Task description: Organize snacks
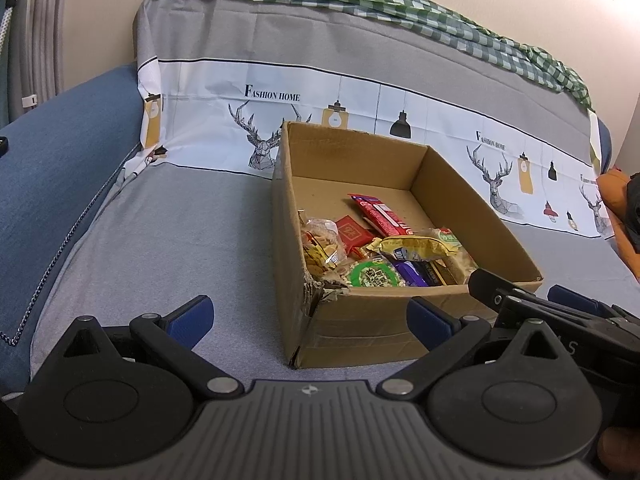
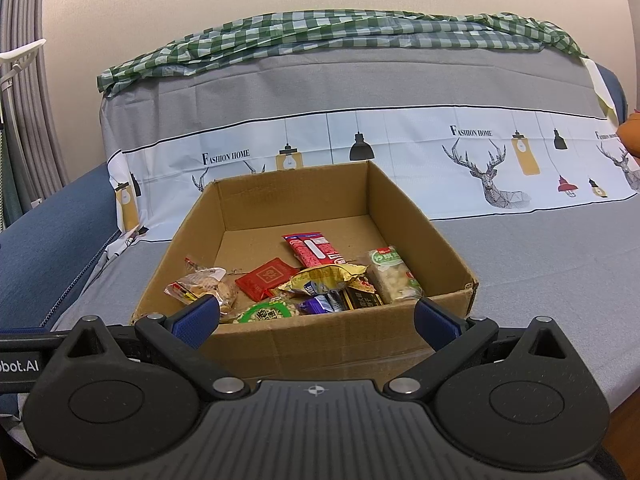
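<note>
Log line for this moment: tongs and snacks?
left tongs: open, empty | right tongs: open, empty | snacks: piled in cardboard box, near side | box on sofa

Matt corrugated cardboard box [image 2: 280,340] holds glossy, probably plastic-film snack wrappers [image 2: 320,256] on woven cloth cover [image 2: 540,264].

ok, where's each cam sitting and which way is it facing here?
Left wrist: on the left gripper, open, facing the cardboard box from its left front corner; the right gripper shows at right.
Right wrist: on the right gripper, open, facing the box's front wall squarely.
Shared: box, snacks, grey sofa cover, checked cloth.
</note>
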A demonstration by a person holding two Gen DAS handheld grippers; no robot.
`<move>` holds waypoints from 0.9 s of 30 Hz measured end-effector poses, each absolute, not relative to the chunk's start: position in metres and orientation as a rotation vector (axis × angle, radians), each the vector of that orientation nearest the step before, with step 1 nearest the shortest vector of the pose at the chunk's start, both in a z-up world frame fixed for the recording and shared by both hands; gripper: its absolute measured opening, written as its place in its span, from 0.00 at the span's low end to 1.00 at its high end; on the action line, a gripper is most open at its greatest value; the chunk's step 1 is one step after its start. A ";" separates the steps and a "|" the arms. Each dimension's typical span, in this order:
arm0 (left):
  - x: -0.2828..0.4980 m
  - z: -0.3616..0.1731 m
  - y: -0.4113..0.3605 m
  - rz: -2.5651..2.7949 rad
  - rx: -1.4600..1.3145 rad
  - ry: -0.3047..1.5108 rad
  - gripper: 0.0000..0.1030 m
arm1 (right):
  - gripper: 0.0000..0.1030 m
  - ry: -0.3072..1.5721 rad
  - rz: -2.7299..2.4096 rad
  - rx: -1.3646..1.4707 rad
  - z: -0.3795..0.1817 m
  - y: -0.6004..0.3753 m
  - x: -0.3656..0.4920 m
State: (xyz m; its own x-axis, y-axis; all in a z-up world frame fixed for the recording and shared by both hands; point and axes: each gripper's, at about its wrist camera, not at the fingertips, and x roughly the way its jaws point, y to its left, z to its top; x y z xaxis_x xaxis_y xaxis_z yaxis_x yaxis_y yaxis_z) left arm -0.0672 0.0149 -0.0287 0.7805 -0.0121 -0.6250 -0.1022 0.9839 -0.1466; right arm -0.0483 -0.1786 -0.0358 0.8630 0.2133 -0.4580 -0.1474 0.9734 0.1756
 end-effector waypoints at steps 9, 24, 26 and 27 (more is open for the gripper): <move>-0.067 -0.031 0.016 0.032 -0.193 0.670 1.00 | 0.99 0.493 0.187 0.137 -0.036 -0.180 -0.048; -0.061 -0.032 0.015 0.002 -0.211 0.664 1.00 | 0.99 0.501 0.154 0.150 -0.037 -0.183 -0.046; -0.061 -0.033 0.015 -0.004 -0.211 0.659 1.00 | 0.99 0.504 0.151 0.153 -0.037 -0.183 -0.045; -0.060 -0.032 0.014 -0.004 -0.209 0.658 1.00 | 0.99 0.505 0.149 0.154 -0.037 -0.182 -0.045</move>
